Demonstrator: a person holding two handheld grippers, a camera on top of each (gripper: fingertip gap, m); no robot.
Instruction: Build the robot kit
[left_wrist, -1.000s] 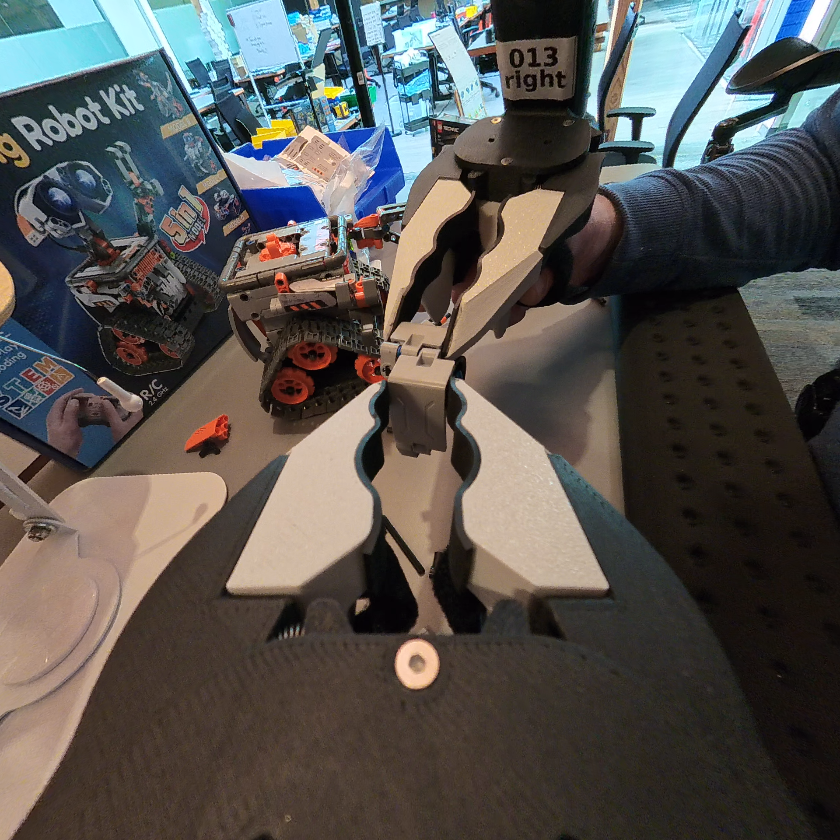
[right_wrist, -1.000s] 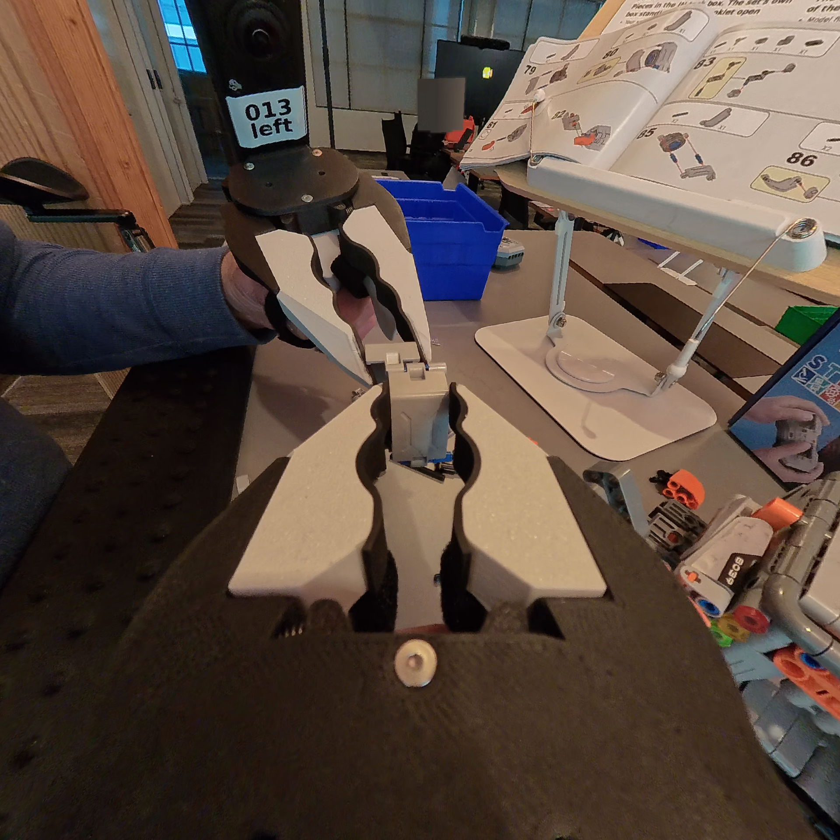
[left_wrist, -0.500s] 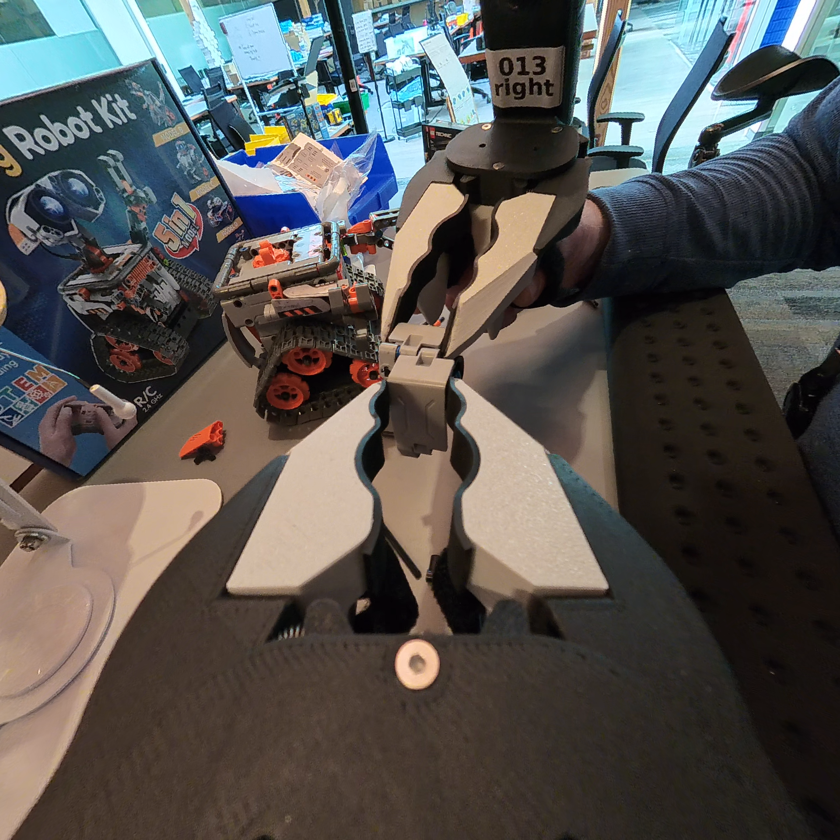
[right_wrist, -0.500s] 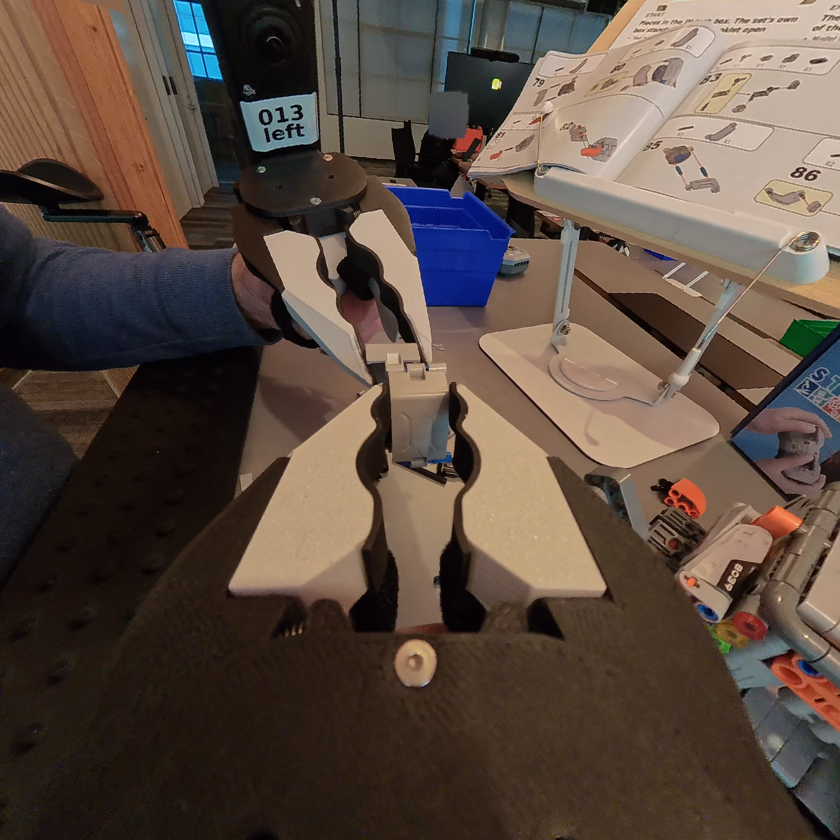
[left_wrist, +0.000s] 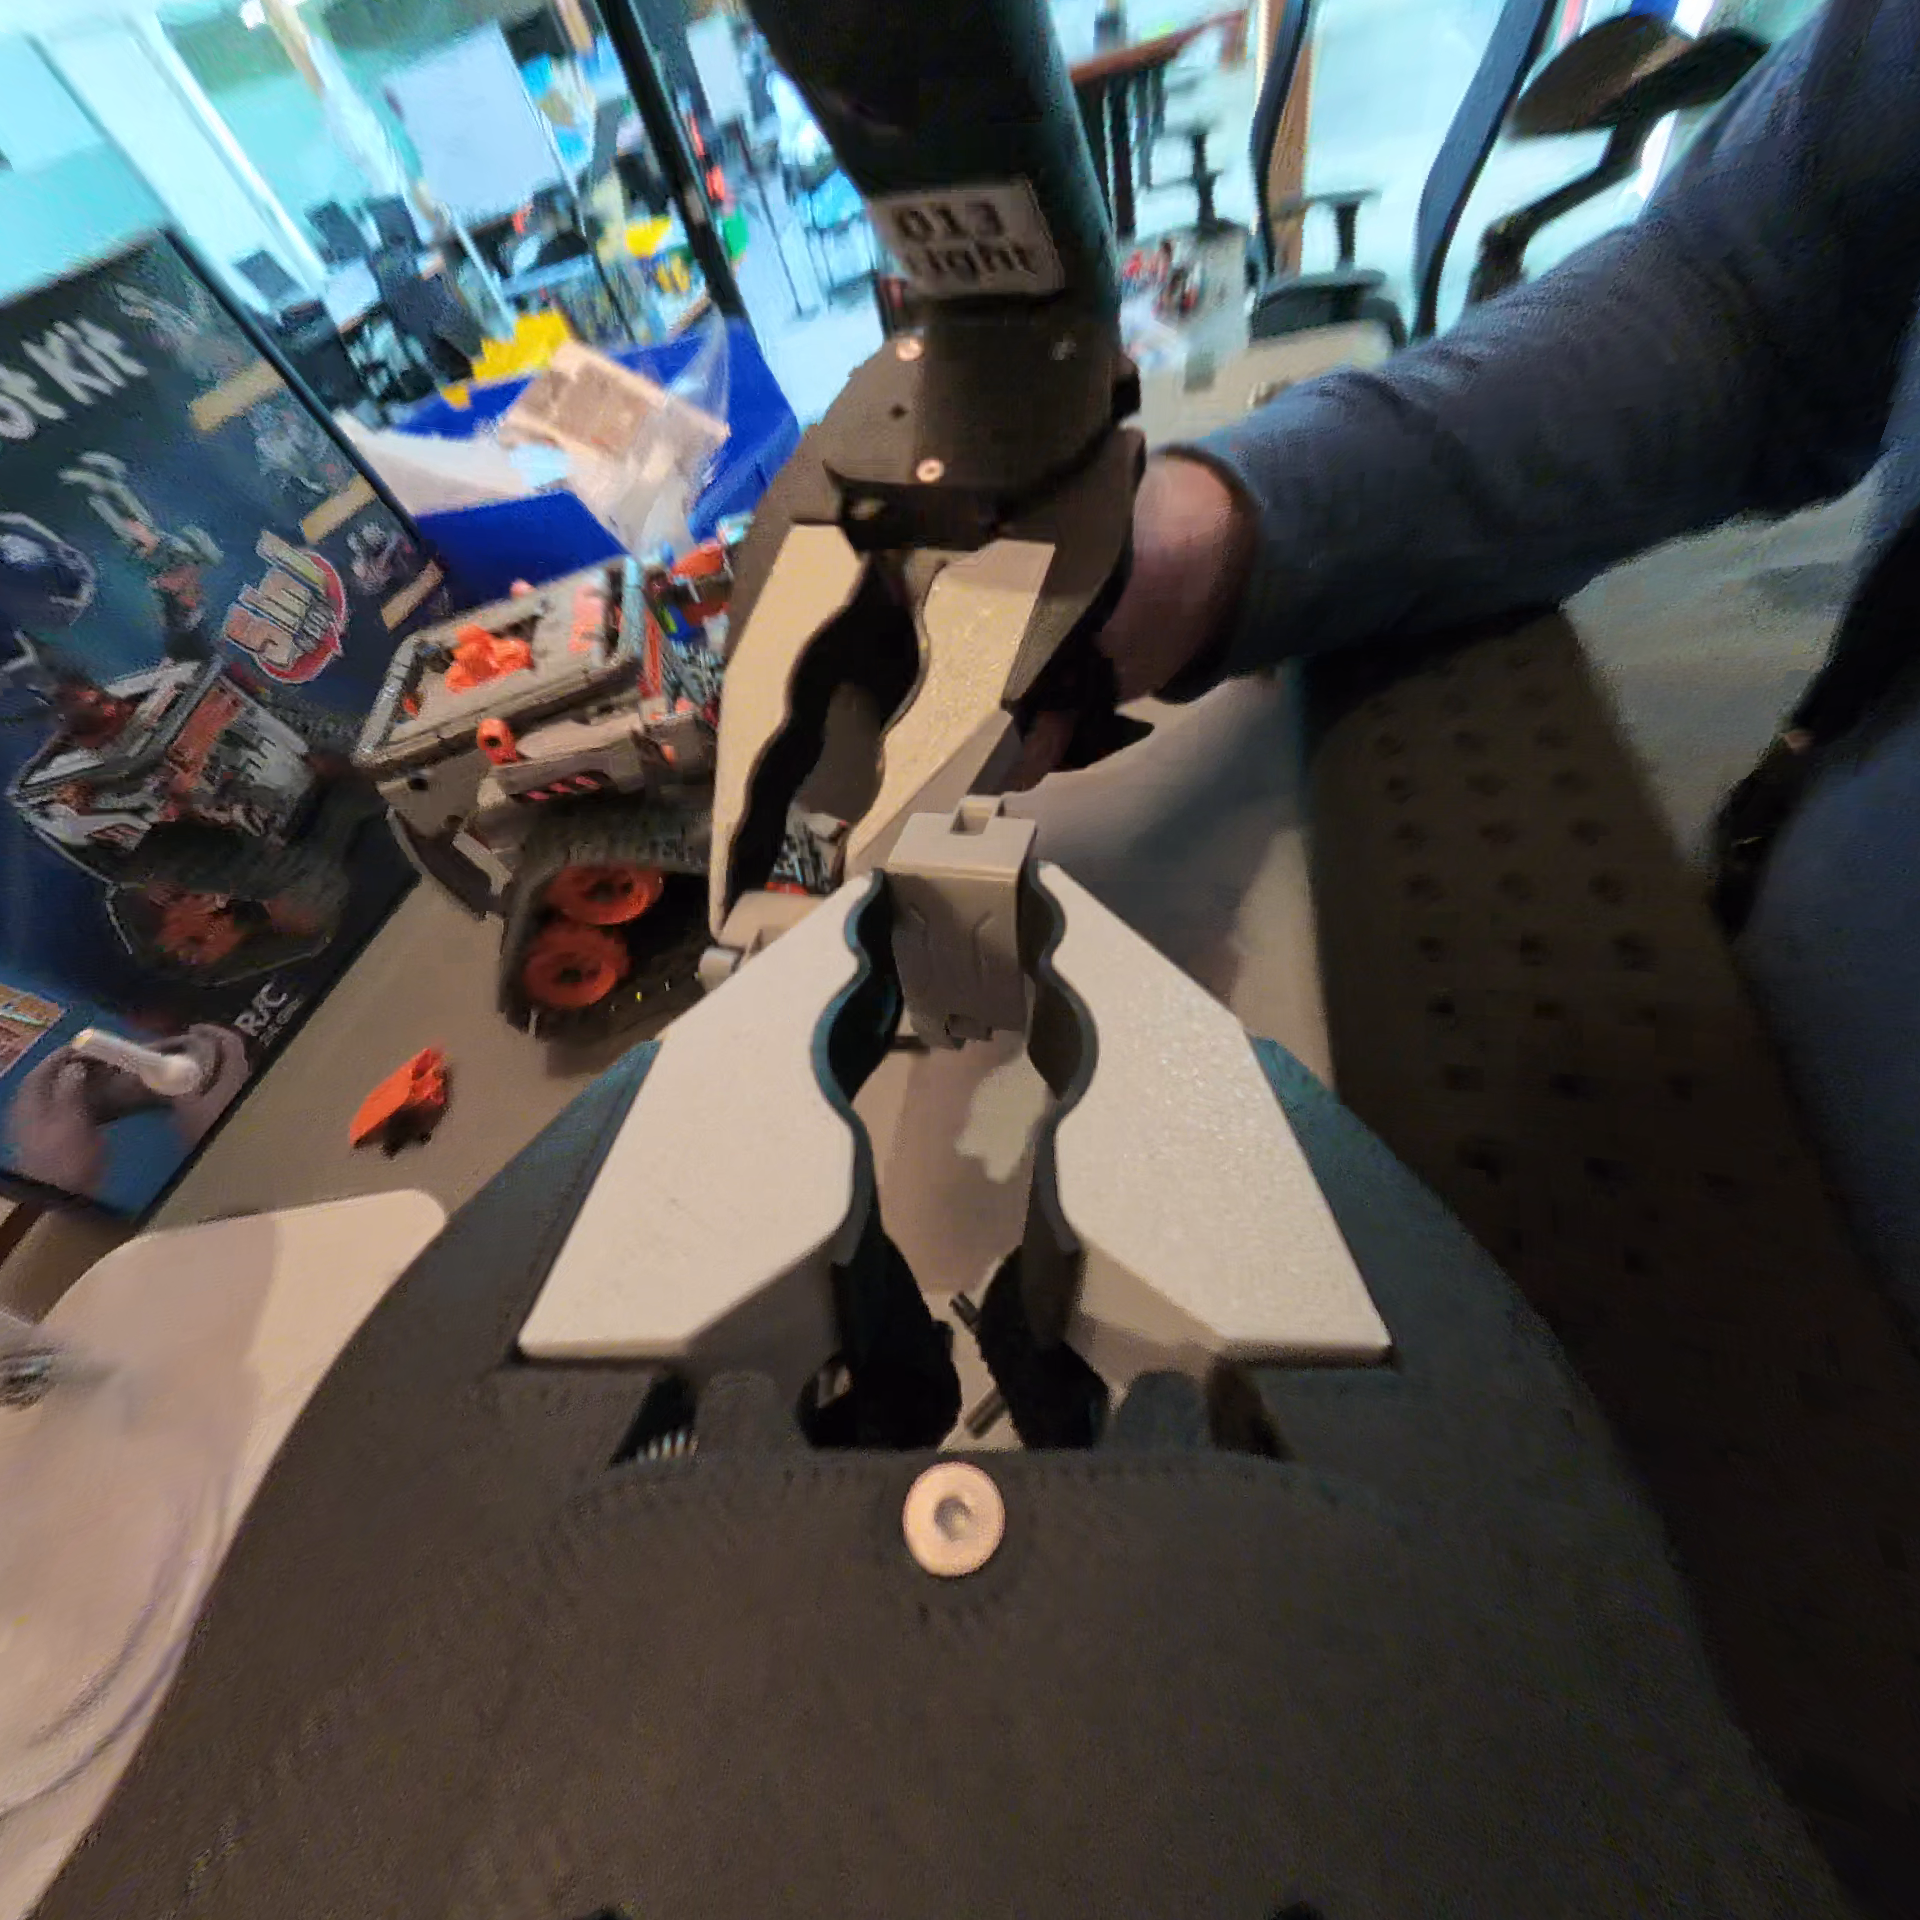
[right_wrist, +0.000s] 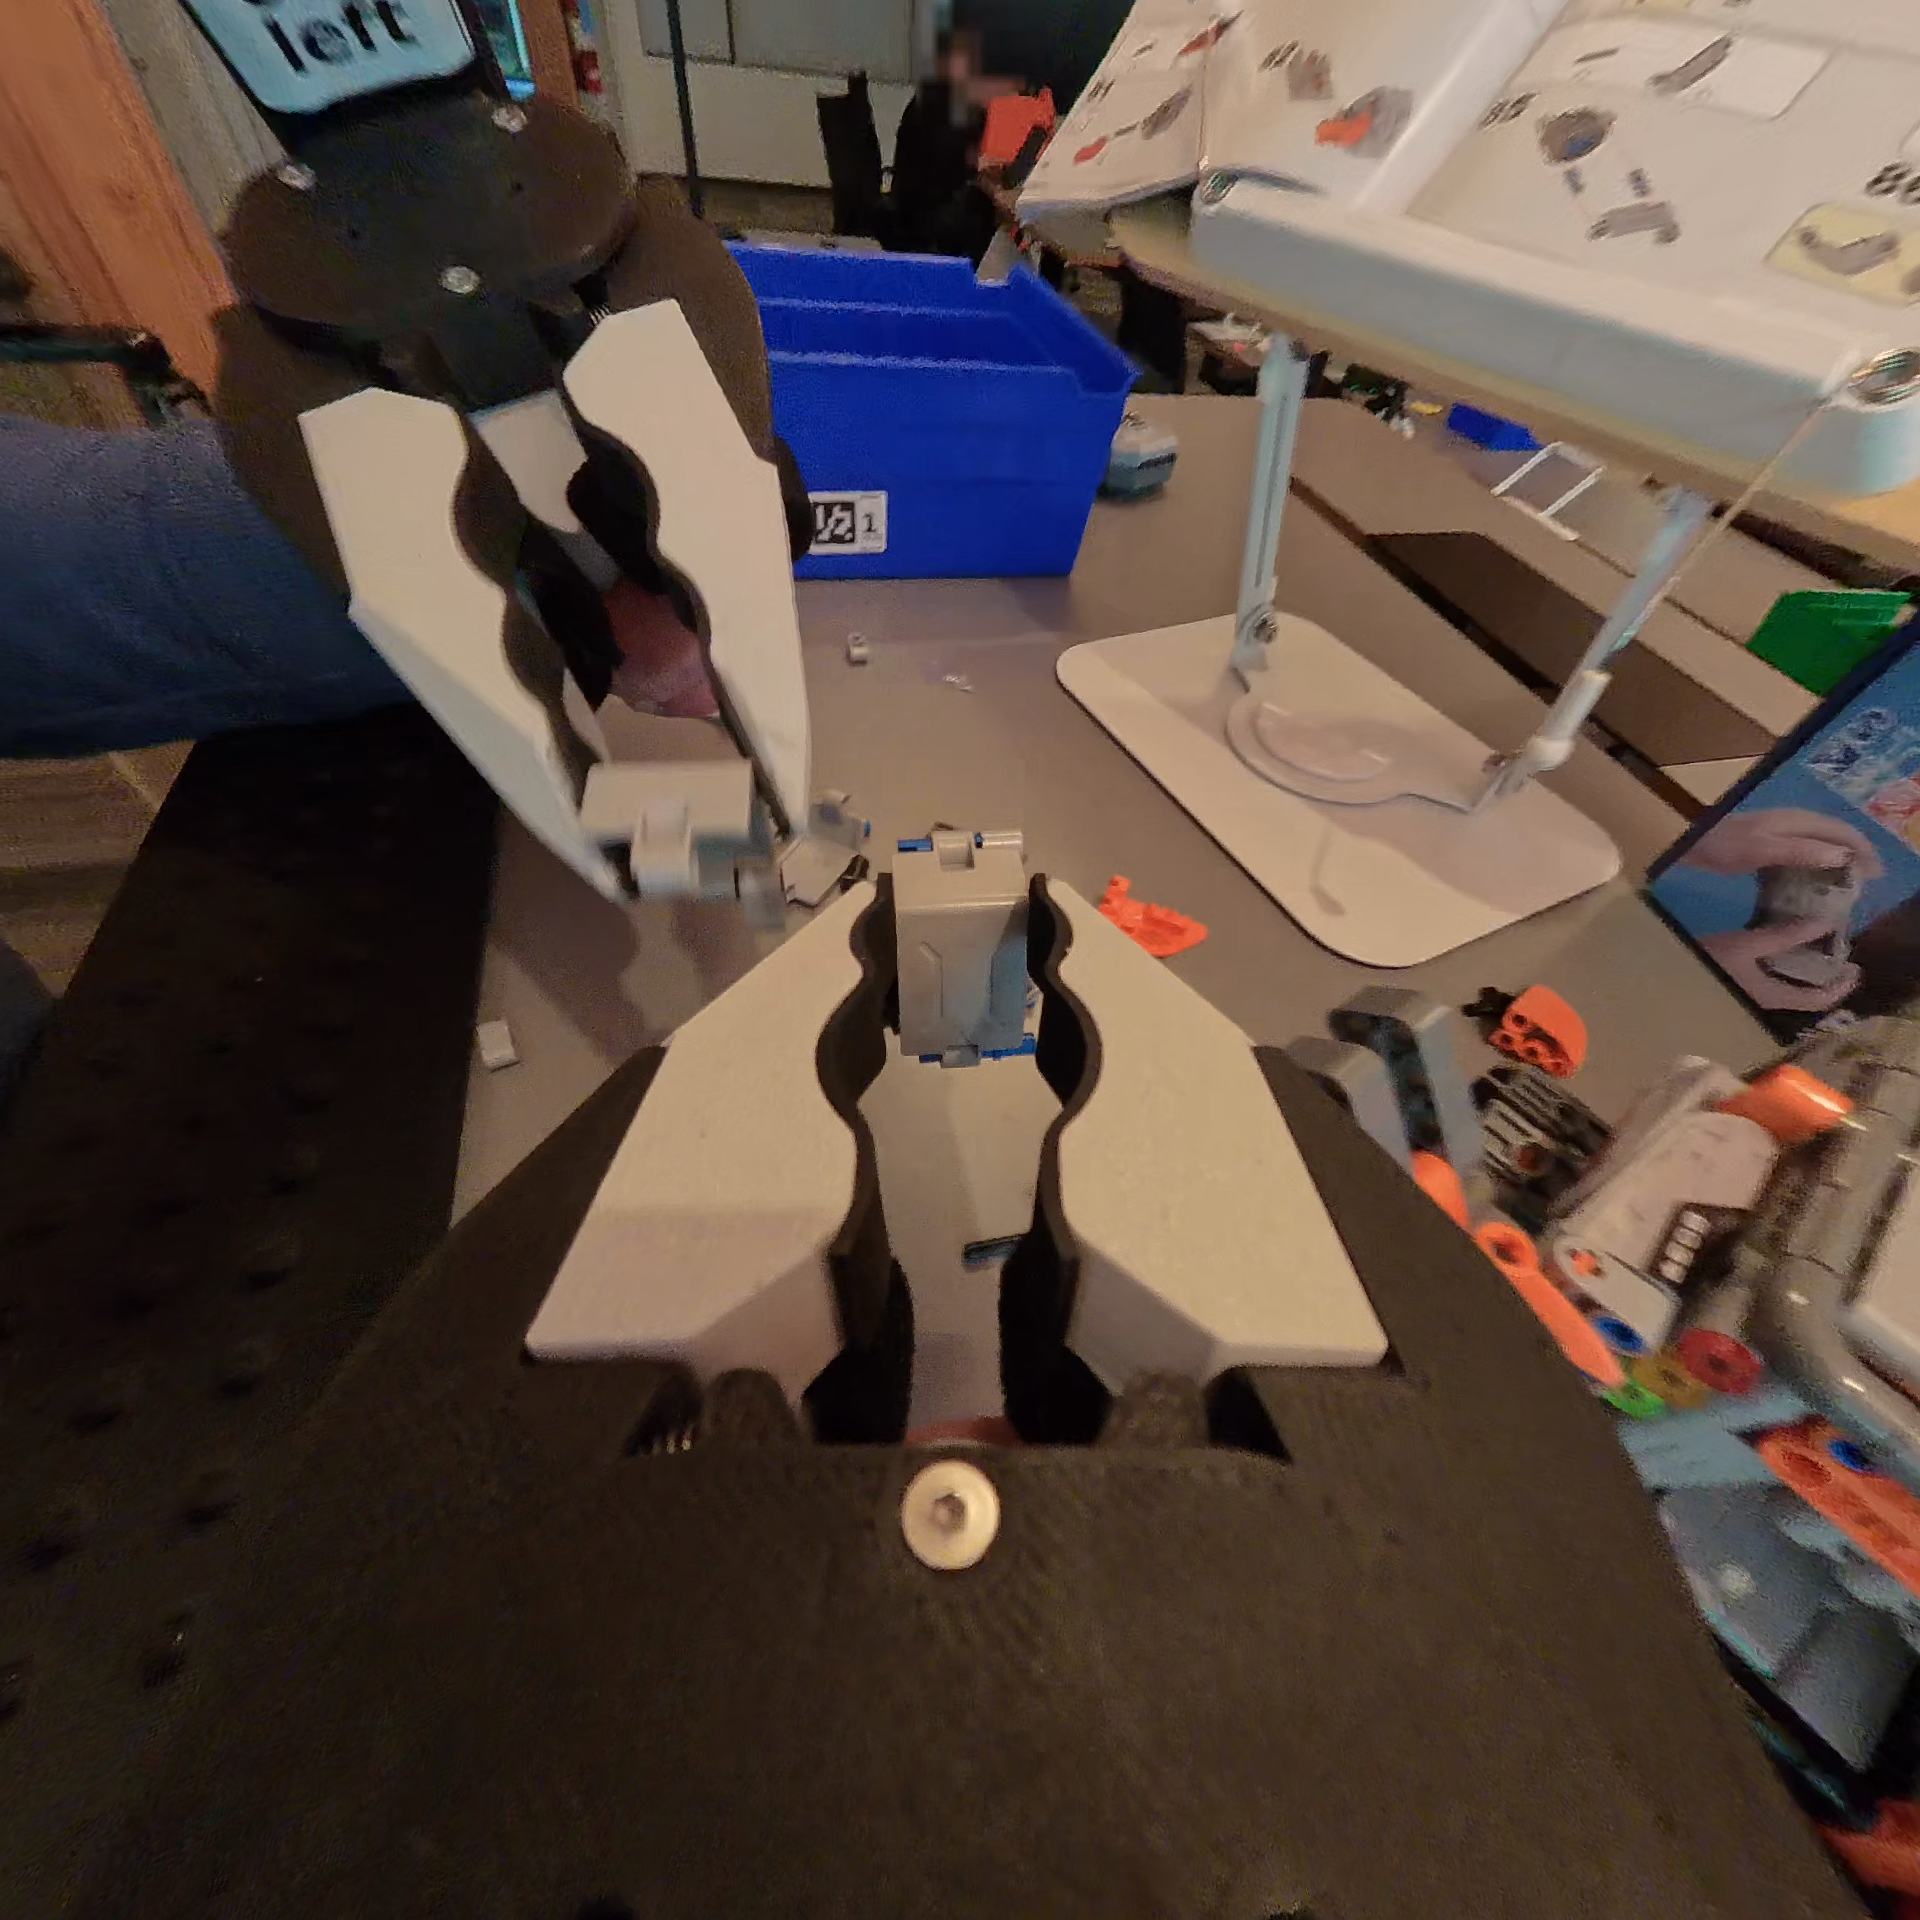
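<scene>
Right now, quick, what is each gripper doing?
Left gripper: shut on a grey block.
Right gripper: shut on a grey piece with blue pins.

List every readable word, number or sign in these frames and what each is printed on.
I don't transcribe writing; here is what bears it.
White label above the right gripper: printed text, blurred.
Second white label above the left gripper: cut off by the frame.
Dark blue box: large lettering, partly cropped.
Blue bin: small white sticker.
Open booklet: step numbers, blurred.
</scene>
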